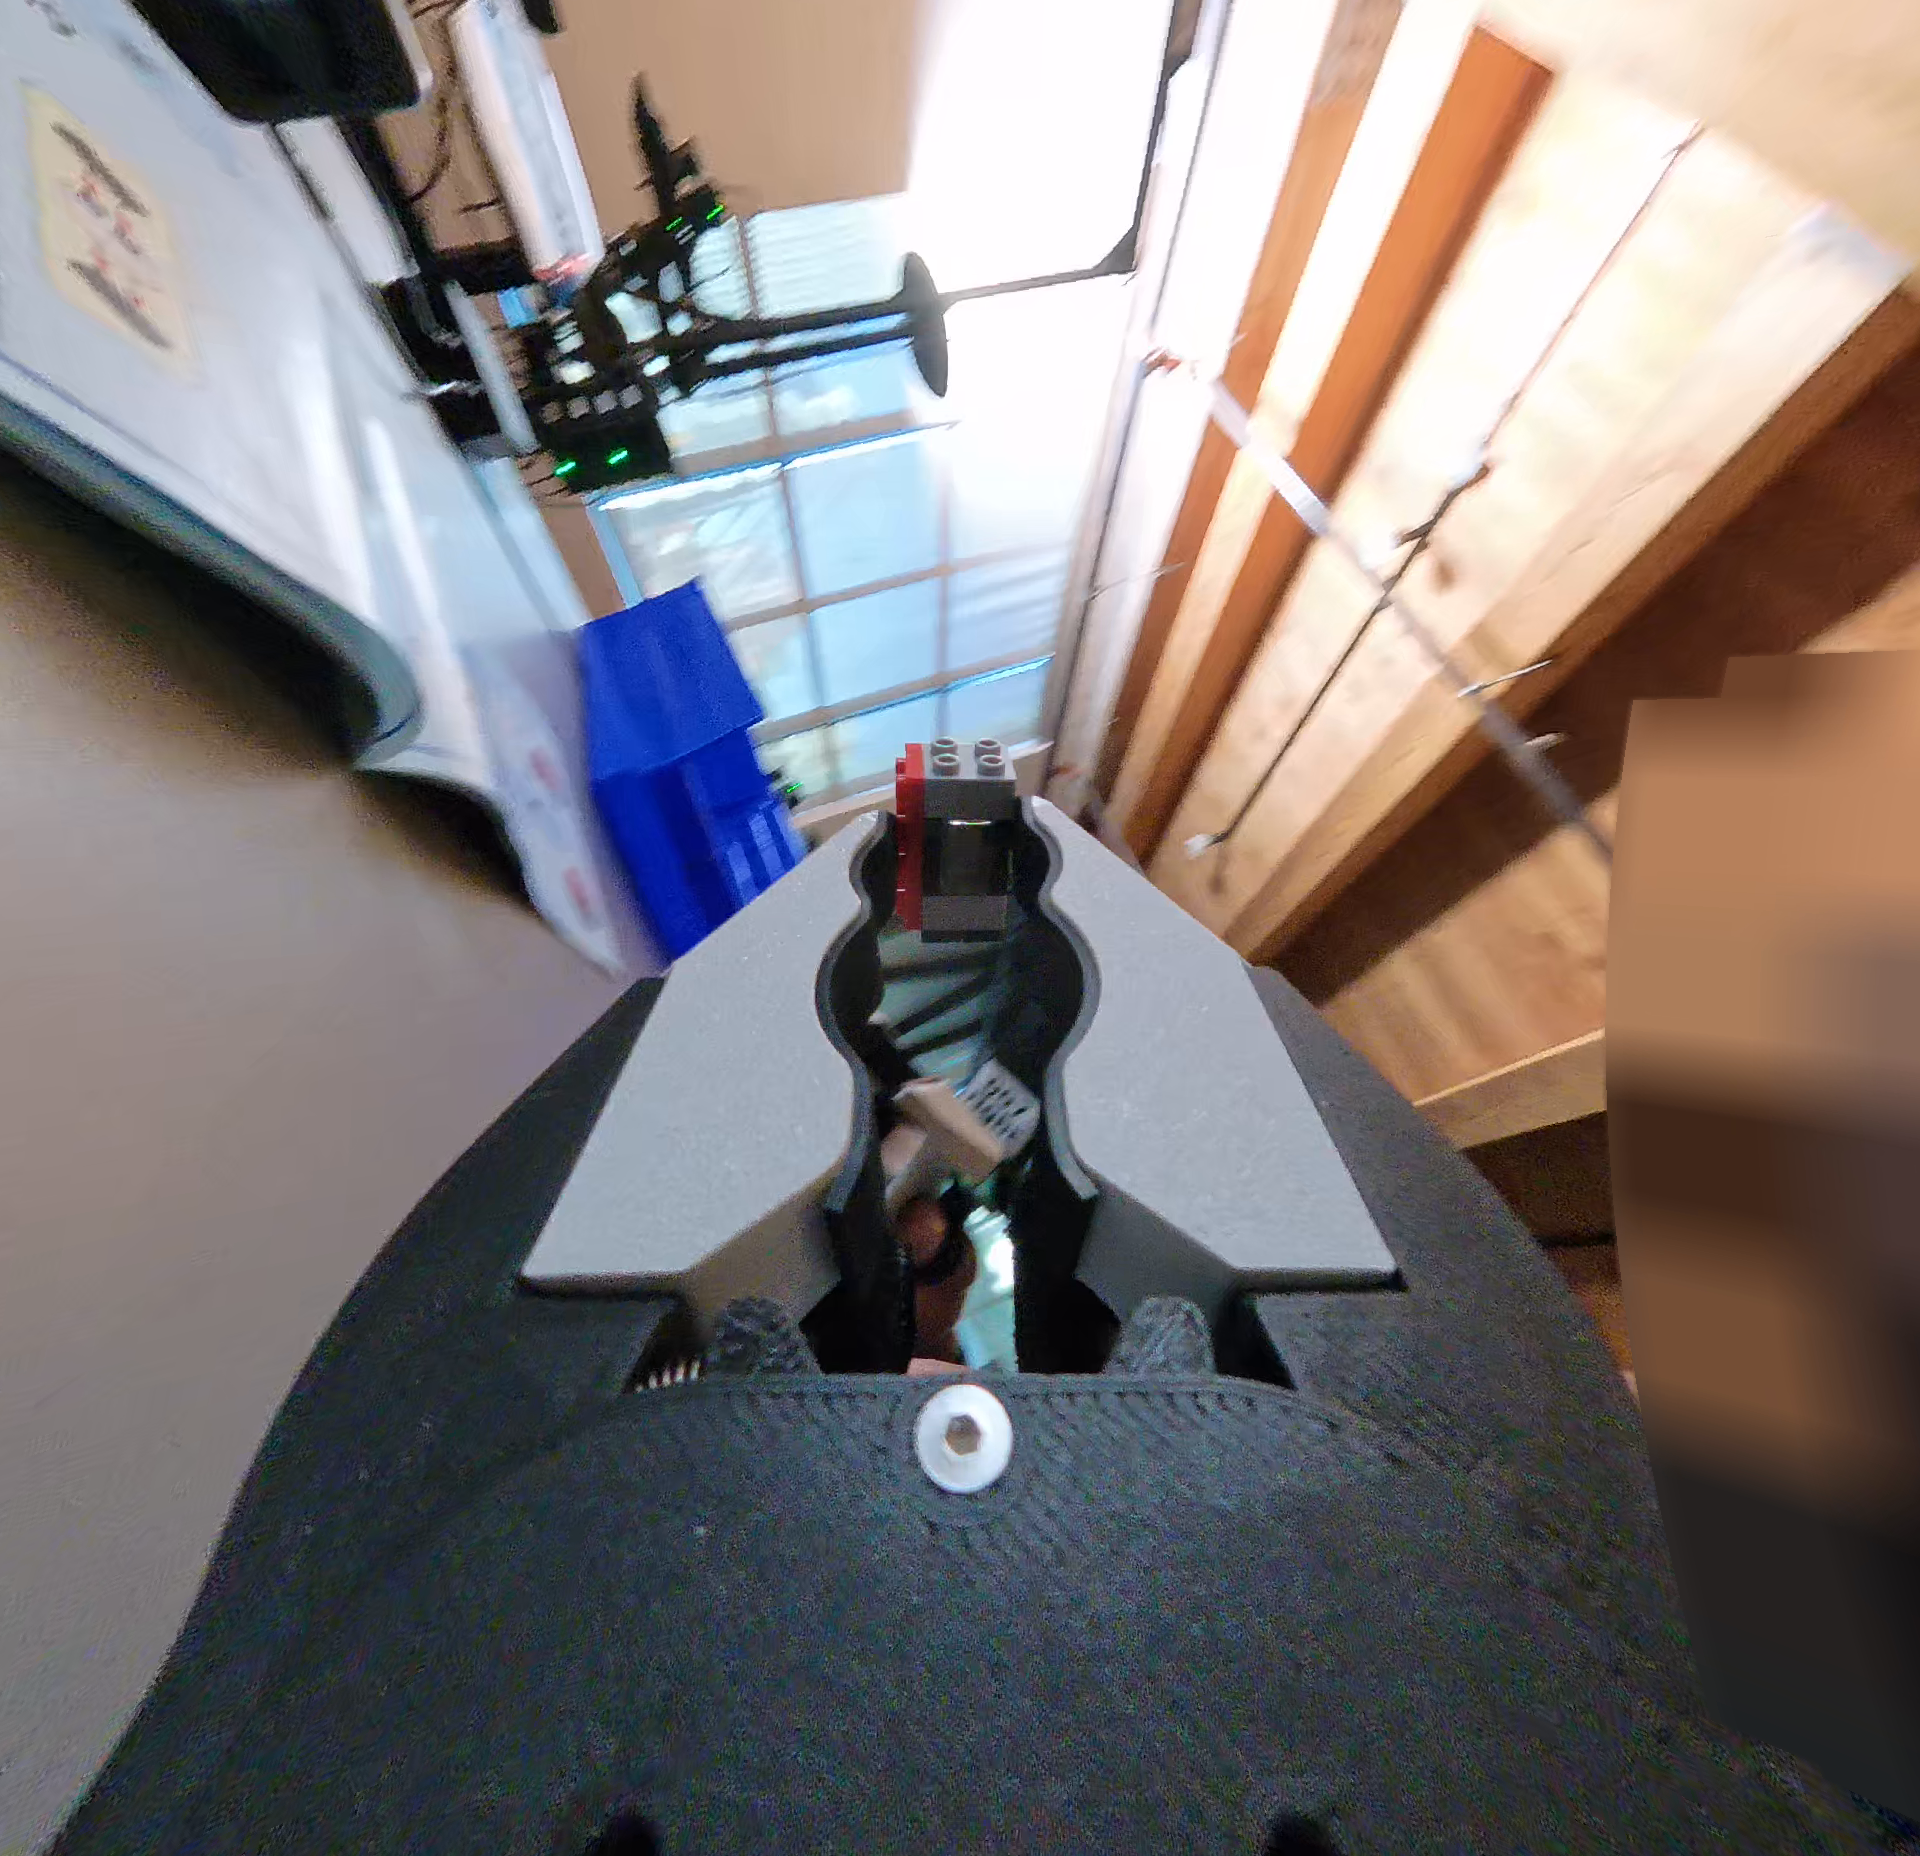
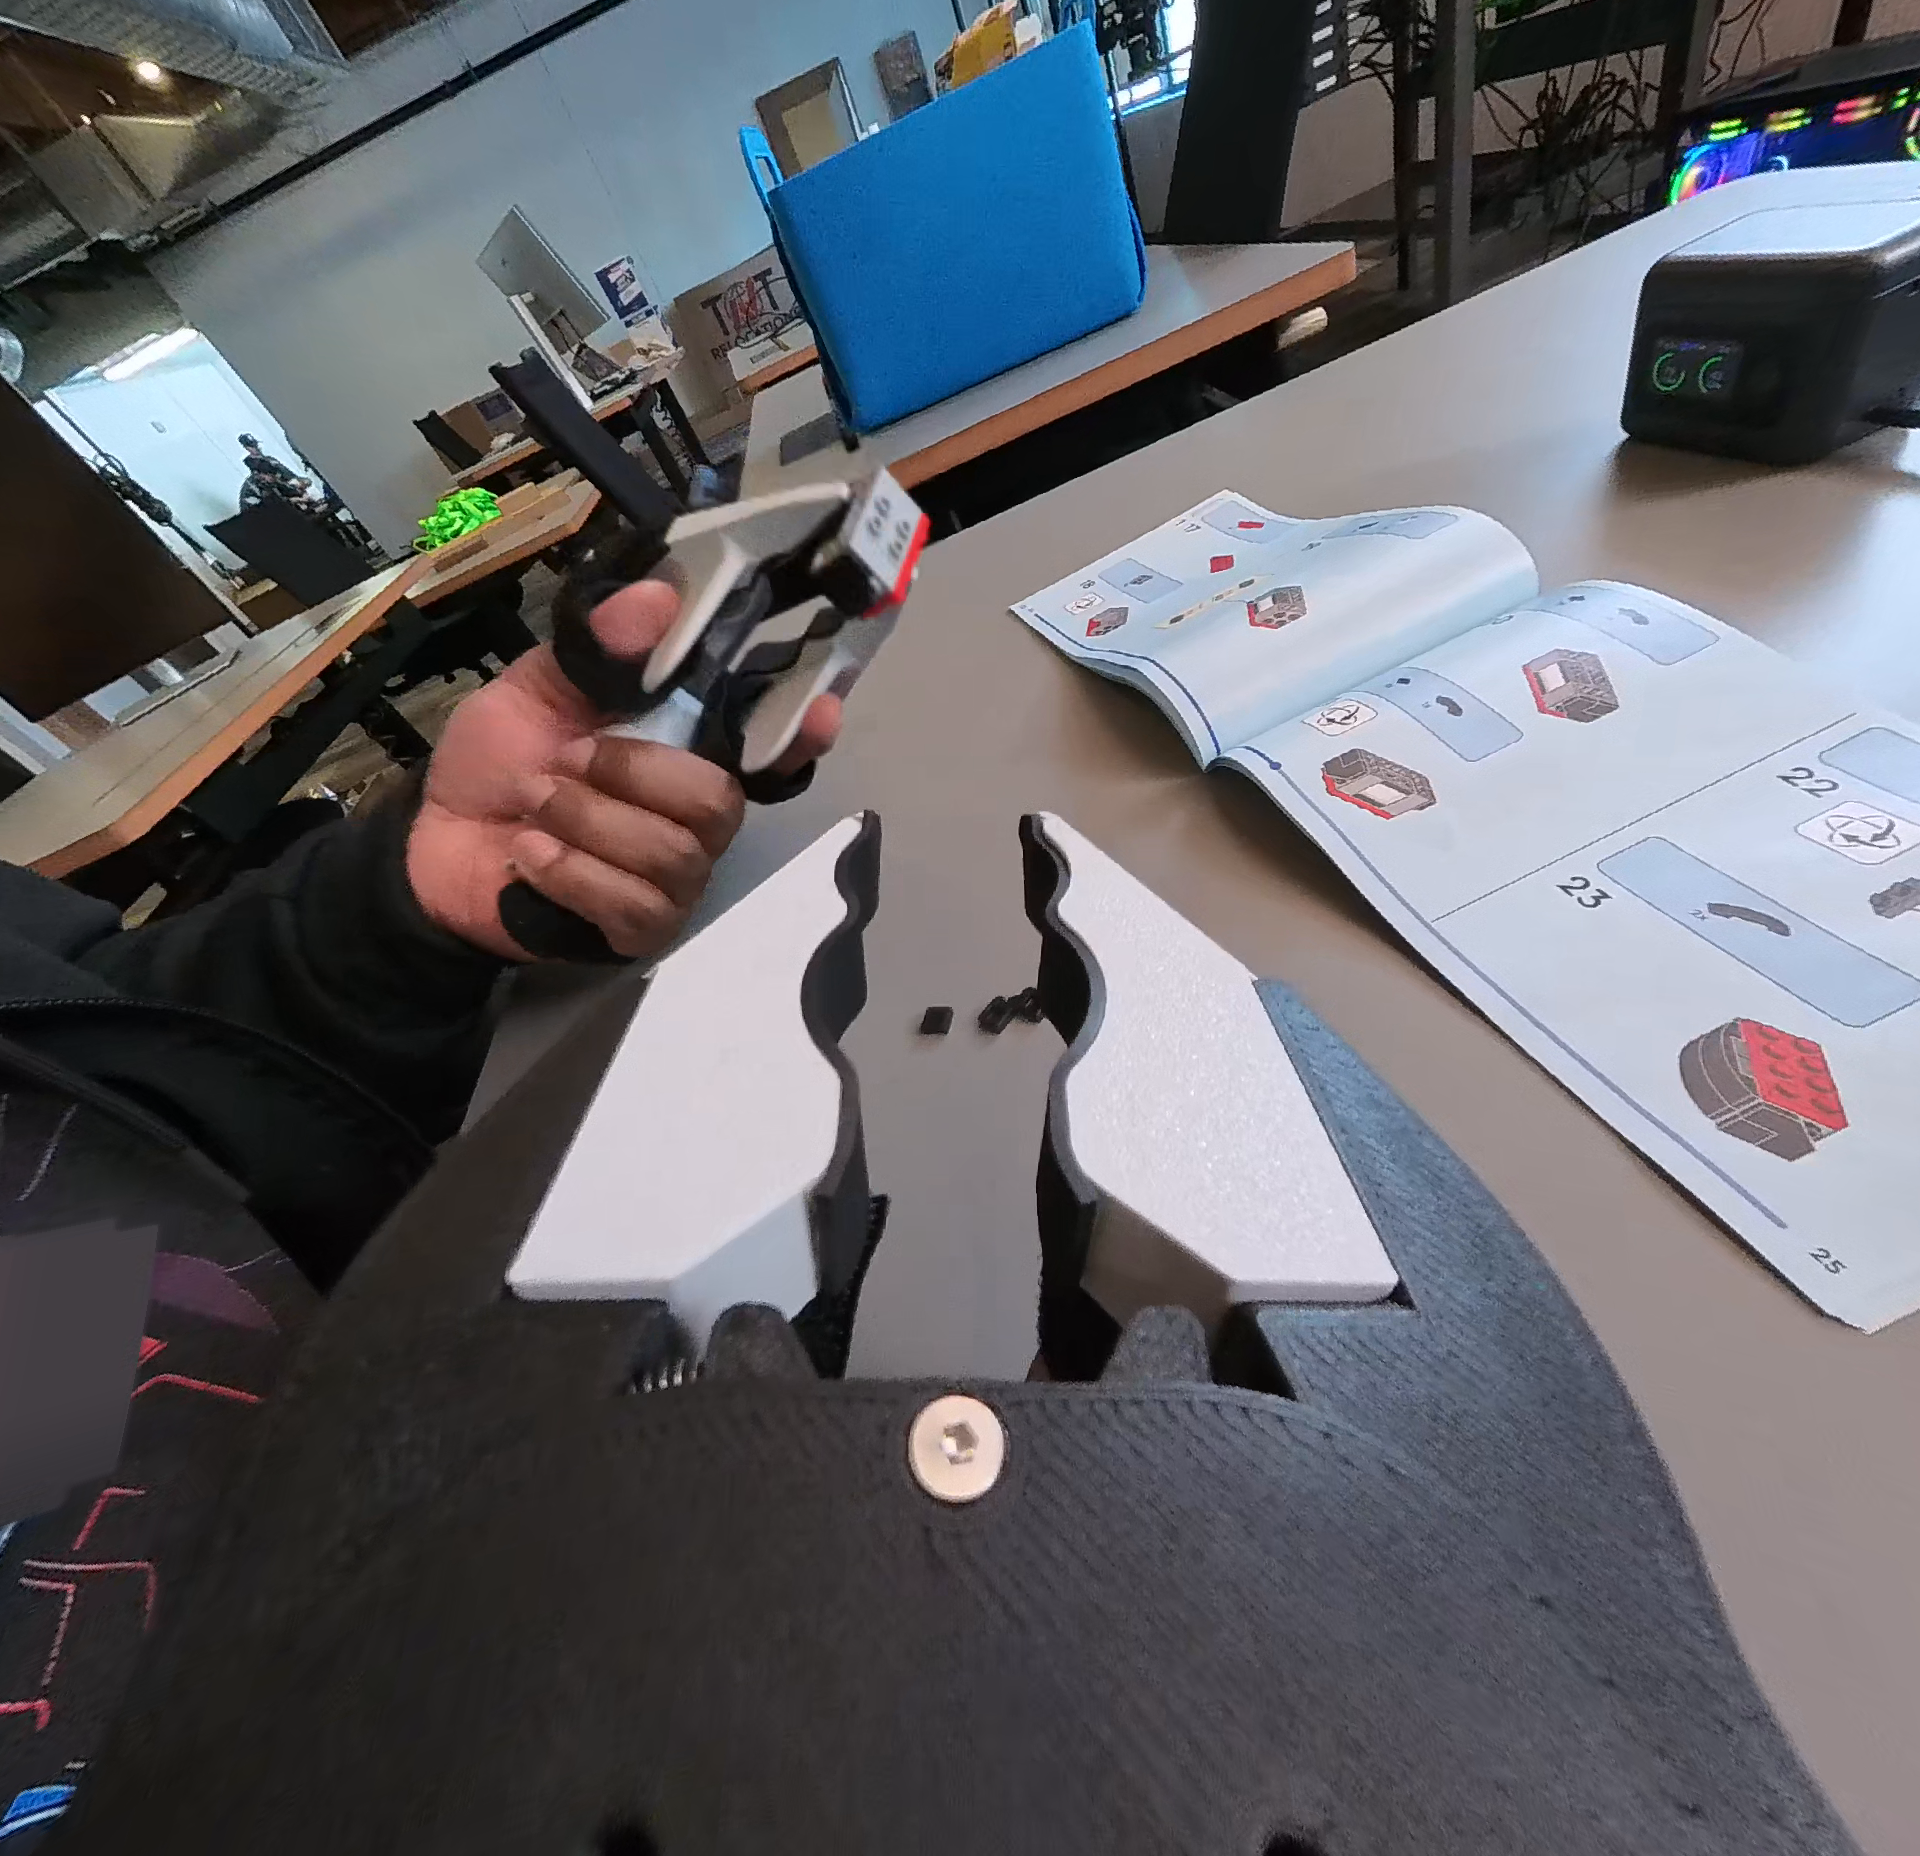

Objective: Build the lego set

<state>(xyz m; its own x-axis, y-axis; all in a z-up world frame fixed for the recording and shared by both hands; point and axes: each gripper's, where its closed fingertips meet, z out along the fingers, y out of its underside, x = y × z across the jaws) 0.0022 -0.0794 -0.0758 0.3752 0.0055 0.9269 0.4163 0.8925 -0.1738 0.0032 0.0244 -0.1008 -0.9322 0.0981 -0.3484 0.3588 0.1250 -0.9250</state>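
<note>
My left gripper (image 1: 961, 830) is shut on a small grey and red lego assembly (image 1: 961, 783), held up in the air and tilted toward the ceiling. The same assembly (image 2: 888, 549) shows in the right wrist view, gripped by the left gripper (image 2: 821, 585) in a person's hand (image 2: 561, 809) above the table's edge. My right gripper (image 2: 948, 840) is open and empty, low over the grey table (image 2: 1351, 435). Small black lego pieces (image 2: 1003, 1011) lie on the table between its fingers, one (image 2: 935, 1020) a little apart to the left.
An open instruction booklet (image 2: 1507, 819) lies on the table to the right. A black device with green dials (image 2: 1777, 352) stands at the far right. A blue bin (image 2: 956, 248) sits on another table behind. A dark sleeve (image 2: 260, 975) is at the left. One gripper's finger ends stand about 12 centimetres off the other's.
</note>
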